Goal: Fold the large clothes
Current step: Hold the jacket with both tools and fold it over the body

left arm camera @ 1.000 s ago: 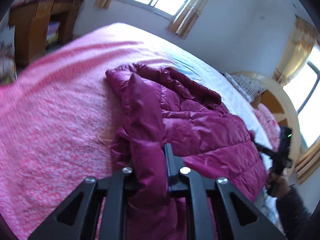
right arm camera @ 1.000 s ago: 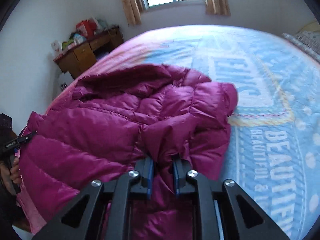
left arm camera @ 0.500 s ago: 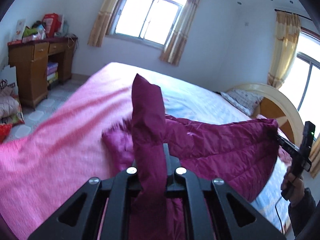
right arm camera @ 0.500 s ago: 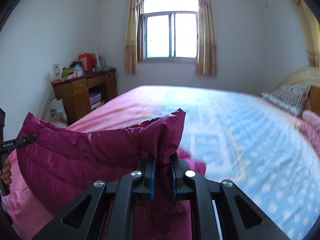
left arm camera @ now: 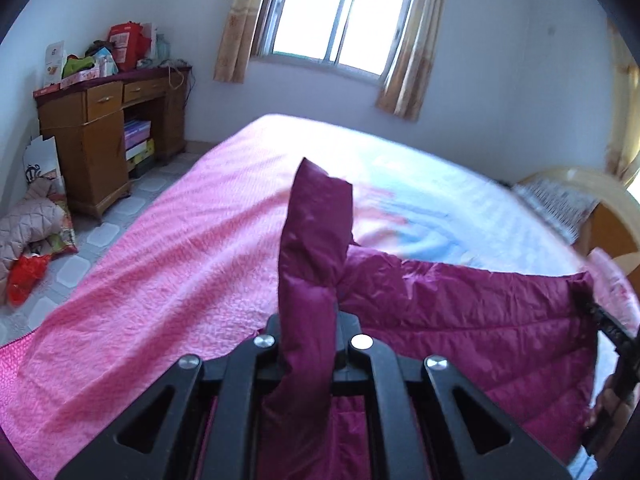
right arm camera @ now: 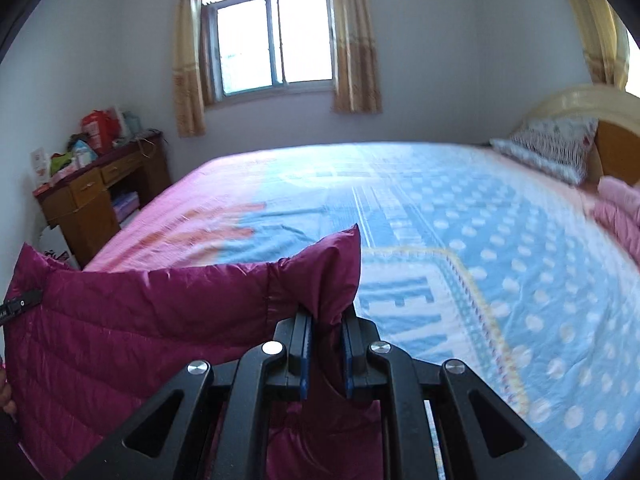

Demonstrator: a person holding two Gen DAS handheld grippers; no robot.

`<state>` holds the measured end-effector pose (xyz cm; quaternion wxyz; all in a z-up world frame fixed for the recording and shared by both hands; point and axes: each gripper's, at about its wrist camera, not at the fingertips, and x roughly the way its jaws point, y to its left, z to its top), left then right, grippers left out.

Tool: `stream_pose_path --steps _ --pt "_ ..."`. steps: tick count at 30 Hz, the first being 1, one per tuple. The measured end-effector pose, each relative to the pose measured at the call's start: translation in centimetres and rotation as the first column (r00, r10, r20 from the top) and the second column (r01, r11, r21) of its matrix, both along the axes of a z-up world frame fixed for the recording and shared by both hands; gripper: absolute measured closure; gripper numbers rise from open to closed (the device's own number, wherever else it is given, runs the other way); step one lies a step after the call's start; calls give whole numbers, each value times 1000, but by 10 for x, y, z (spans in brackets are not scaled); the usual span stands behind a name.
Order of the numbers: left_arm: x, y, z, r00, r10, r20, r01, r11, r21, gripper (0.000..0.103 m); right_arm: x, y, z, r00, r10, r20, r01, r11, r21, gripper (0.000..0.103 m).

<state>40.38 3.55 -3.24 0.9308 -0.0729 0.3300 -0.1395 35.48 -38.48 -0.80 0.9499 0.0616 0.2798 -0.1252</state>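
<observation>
A magenta quilted down jacket (left arm camera: 460,320) hangs stretched between both grippers above the bed. My left gripper (left arm camera: 310,320) is shut on one corner of it, and a flap of fabric stands up past the fingers. My right gripper (right arm camera: 324,320) is shut on the other corner of the jacket (right arm camera: 120,320), which spreads away to the left in that view. In the left wrist view the right gripper's black tip (left arm camera: 600,316) pinches the jacket's far edge at the right. In the right wrist view the left gripper's tip (right arm camera: 16,304) shows at the far left edge.
The bed (left arm camera: 180,256) has a pink and blue cover (right arm camera: 480,240) with white dots and letters. A pillow (right arm camera: 552,152) and a curved headboard (right arm camera: 592,100) are at the right. A wooden desk (left arm camera: 100,136) with clutter stands left, clothes (left arm camera: 24,232) lie on the tiled floor.
Both grippers have lifted the jacket off the bed and pulled it taut between them. The views have tilted up from the bed to the window wall.
</observation>
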Motion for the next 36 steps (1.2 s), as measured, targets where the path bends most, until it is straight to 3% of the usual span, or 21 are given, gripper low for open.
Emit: stream_pose_path --steps 6,12,17,21,24,28,32,33,36 --pt "3 -6 -39 995 59 -77 -52 995 80 95 18 0 -52 996 -11 -88 8 999 -34 91" --pt "11 -10 -61 984 93 -151 -79 993 93 89 32 0 -78 988 -22 -153 16 999 -41 91" --pt "16 -1 -69 976 102 -191 -96 995 40 85 49 -17 -97 968 -5 -252 16 999 40 88" --pt "19 -14 -69 974 129 -186 -109 987 116 85 50 -25 -101 965 -1 -262 25 996 90 86" --pt "18 -25 -69 974 151 -166 -118 974 195 85 49 -26 -100 965 3 -262 24 995 99 85" --pt "16 -39 -70 975 173 -139 -127 948 292 85 40 -48 -91 967 32 -251 32 969 244 83" --pt "16 -41 -69 975 181 -127 -131 937 325 85 -10 -50 -32 991 -120 -51 127 978 168 83" --pt "17 -41 -69 975 181 -128 -131 937 325 85 -16 -43 -19 993 -114 -32 117 981 154 83" --pt "17 -41 -69 976 181 -124 -130 932 338 85 -7 3 6 998 36 -61 -23 981 194 83"
